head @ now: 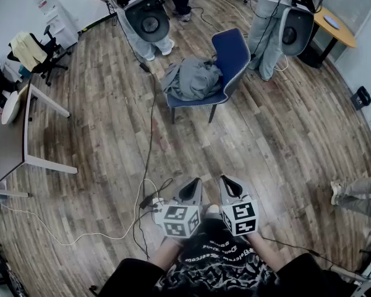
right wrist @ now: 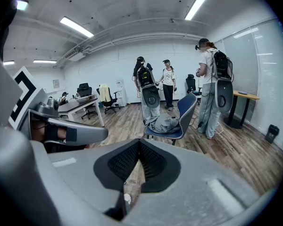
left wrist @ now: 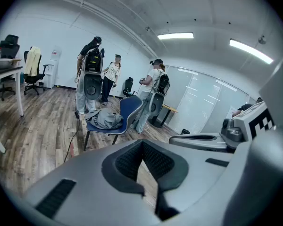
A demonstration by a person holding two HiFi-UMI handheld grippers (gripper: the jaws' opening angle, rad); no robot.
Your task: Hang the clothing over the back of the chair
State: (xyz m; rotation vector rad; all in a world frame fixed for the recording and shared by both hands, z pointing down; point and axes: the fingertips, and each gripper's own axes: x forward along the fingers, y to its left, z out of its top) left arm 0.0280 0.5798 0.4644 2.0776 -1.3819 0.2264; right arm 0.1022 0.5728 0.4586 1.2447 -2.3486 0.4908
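Note:
A grey garment (head: 191,79) lies crumpled on the seat of a blue chair (head: 230,55) standing well ahead of me on the wood floor. The chair's back is bare. The left gripper view shows the garment (left wrist: 105,120) on the chair (left wrist: 128,108), and the right gripper view has the garment (right wrist: 164,124) and chair (right wrist: 186,108) too. My left gripper (head: 190,189) and right gripper (head: 227,185) are side by side close to my body, far short of the chair. Both are shut with nothing between the jaws.
Three people with backpack rigs stand beyond and beside the chair (head: 147,17) (head: 271,23). A black cable (head: 149,147) runs across the floor toward me. A white desk (head: 25,135) is at left, a round table (head: 334,26) at far right. Someone's leg (head: 358,193) shows at right.

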